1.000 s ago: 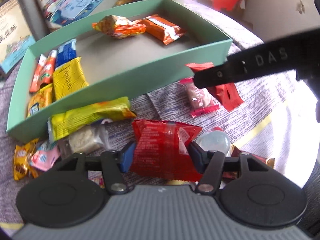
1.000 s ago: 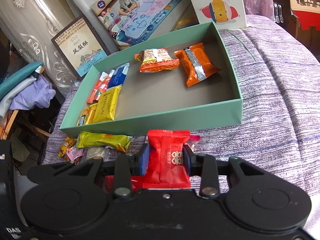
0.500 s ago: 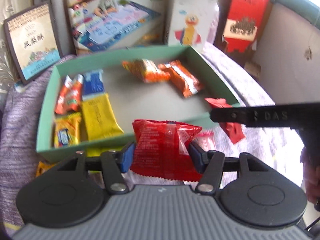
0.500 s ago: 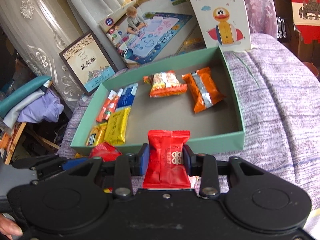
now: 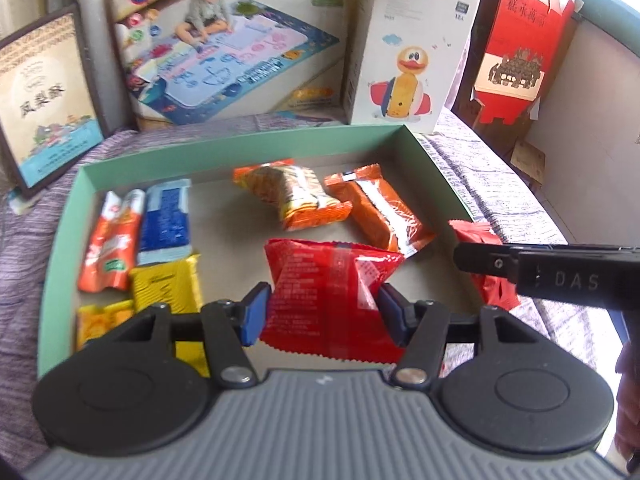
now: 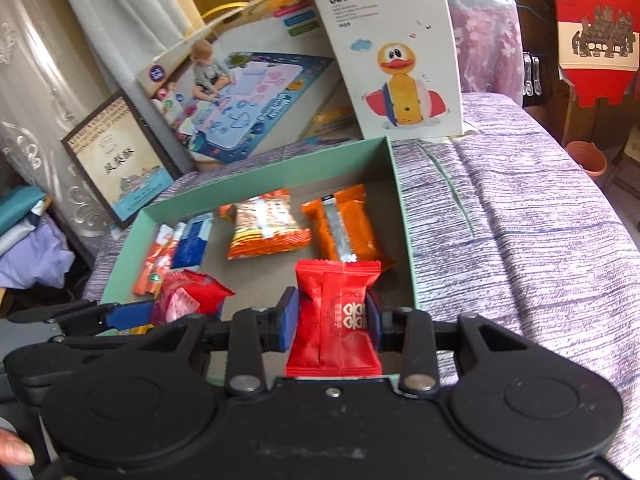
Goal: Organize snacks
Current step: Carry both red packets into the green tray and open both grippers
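Note:
My left gripper [image 5: 322,312] is shut on a wide red snack bag [image 5: 328,292] and holds it above the green tray [image 5: 240,142]. My right gripper [image 6: 331,322] is shut on a narrower red snack packet [image 6: 336,320], over the tray's near right corner. In the left wrist view the right gripper's finger [image 5: 552,274] crosses from the right with its red packet [image 5: 494,290] partly hidden. In the right wrist view the left gripper [image 6: 80,316] and its red bag [image 6: 188,298] show at lower left. Inside the tray lie two orange packets [image 5: 296,196] [image 5: 380,212], a blue one [image 5: 166,220], an orange-red stick pack [image 5: 112,246] and yellow ones [image 5: 168,286].
The tray [image 6: 402,216] sits on a purple woven cloth [image 6: 520,220]. Behind it stand a play-mat box [image 5: 224,56], a duck toy box [image 6: 392,48], a framed card [image 5: 40,96] and a red paper bag [image 5: 520,40]. A person's fingertip [image 6: 16,450] shows at lower left.
Both grippers rose and moved forward from the loose snacks in front of the tray to above its inside, each keeping its red packet. The loose snacks on the cloth have dropped out of view.

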The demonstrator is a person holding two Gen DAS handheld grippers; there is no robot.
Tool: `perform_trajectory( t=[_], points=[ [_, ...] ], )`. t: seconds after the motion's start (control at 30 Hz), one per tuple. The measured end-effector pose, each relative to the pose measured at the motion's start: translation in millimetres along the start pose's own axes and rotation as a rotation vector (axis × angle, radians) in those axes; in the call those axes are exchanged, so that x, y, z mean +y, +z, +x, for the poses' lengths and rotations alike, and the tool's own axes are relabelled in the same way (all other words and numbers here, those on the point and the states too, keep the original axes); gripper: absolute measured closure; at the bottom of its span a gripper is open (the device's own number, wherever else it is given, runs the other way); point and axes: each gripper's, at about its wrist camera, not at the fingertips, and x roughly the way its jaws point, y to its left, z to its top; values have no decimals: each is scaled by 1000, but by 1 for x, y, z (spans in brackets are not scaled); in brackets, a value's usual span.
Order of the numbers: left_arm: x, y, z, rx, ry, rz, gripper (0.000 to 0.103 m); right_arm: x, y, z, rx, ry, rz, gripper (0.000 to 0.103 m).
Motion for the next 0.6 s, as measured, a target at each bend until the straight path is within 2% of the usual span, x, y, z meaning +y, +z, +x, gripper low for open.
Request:
perform_trajectory(
  t=[0.27,0.33,0.37,0.4,0.43,0.5,0.6],
  points=[
    [-12,2,32,43,-19,5,44,-6,5,21,31,11,-13,66],
    [-15,1,36,45,-23,6,38,-8,6,18,22,28,7,43],
    [-16,0,36,45,-23,9,22,-8,7,15,6,39,11,27],
    [-17,-1,37,41,-19,11,11,-7,6,13,-4,49,13,21],
    [-18,-2,35,31,-13,14,9,-6,6,11,-12,45,10,20],
    [-18,-3,33,29,-15,18,6,-4,6,8,-22,40,7,6],
    [-15,-4,26,27,-20,7,3,-6,5,3,-30,40,27,1]
  ],
)
